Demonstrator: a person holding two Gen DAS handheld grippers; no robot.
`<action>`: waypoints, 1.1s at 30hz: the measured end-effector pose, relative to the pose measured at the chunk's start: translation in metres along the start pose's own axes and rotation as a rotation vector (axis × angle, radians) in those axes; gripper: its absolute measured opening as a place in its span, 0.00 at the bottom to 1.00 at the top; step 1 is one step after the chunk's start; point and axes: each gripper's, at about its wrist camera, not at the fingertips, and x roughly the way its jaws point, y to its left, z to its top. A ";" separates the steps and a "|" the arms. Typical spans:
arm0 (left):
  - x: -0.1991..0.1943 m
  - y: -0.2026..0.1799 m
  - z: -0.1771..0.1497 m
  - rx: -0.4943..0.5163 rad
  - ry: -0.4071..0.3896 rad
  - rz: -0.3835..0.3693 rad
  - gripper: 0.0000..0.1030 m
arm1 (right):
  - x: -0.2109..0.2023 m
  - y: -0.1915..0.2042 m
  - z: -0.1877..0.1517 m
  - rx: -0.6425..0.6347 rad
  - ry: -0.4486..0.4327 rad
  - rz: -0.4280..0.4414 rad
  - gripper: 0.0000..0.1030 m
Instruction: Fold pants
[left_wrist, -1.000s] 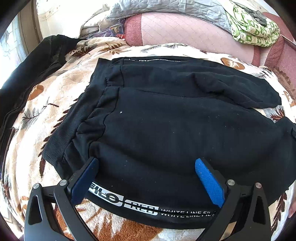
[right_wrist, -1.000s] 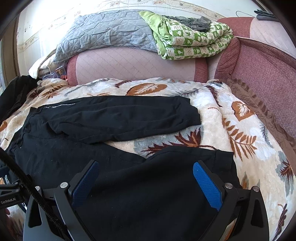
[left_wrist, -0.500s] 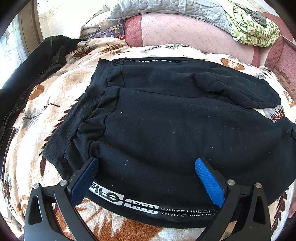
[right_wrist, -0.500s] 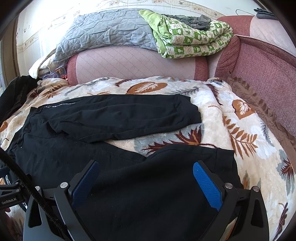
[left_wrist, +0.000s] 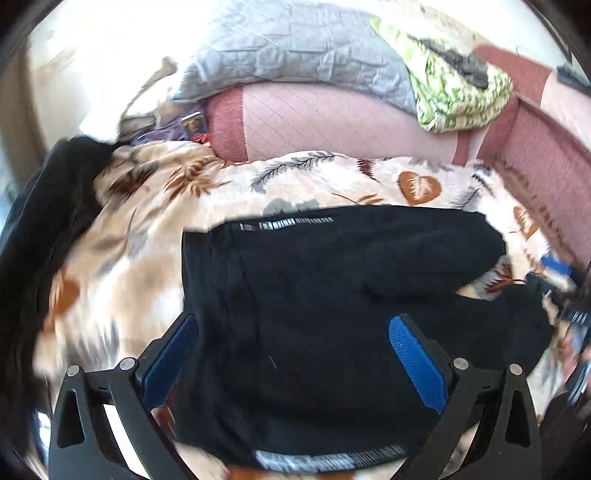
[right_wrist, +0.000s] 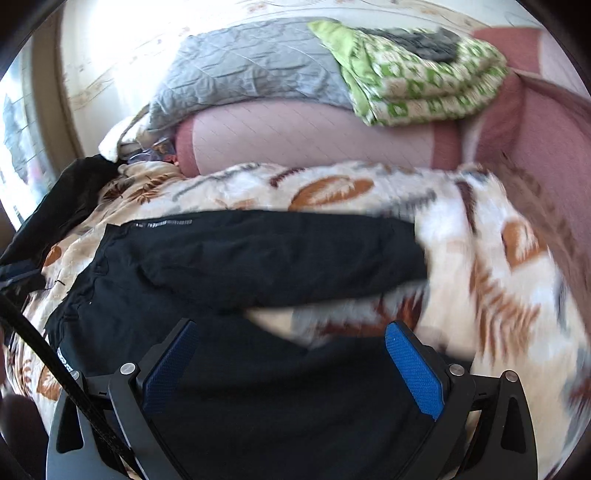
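- Left gripper (left_wrist: 293, 354): jaws wide apart, black cotton pants (left_wrist: 332, 295) spread between them (both views blurred).
- Right gripper (right_wrist: 291, 354): jaws apart over pants' near leg on leaf-print blanket (right_wrist: 498, 277).

We see black pants (left_wrist: 332, 295) with white lettering along the waistband (left_wrist: 286, 224), spread on a cream blanket (right_wrist: 498, 280) patterned with rust-brown and grey leaves. Our left tongs (left_wrist: 291, 350) and right tongs (right_wrist: 291, 350) are black with blue textured pads (right_wrist: 413, 373). Behind lies a pink quilted bolster (right_wrist: 314, 136) with darker red ends, a grey quilted cover (right_wrist: 251, 70) and a folded green-and-white patterned quilt (right_wrist: 417, 85). A second black garment (left_wrist: 40, 221) sits at the left edge.
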 end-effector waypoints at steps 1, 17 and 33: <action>0.014 0.004 0.015 0.034 0.004 0.012 1.00 | 0.005 -0.005 0.010 -0.017 0.004 -0.009 1.00; 0.207 0.041 0.100 0.040 0.221 -0.099 1.00 | 0.196 -0.066 0.134 -0.110 0.256 0.056 0.92; 0.209 -0.001 0.095 0.197 0.238 -0.126 0.01 | 0.217 -0.052 0.114 -0.176 0.340 0.173 0.07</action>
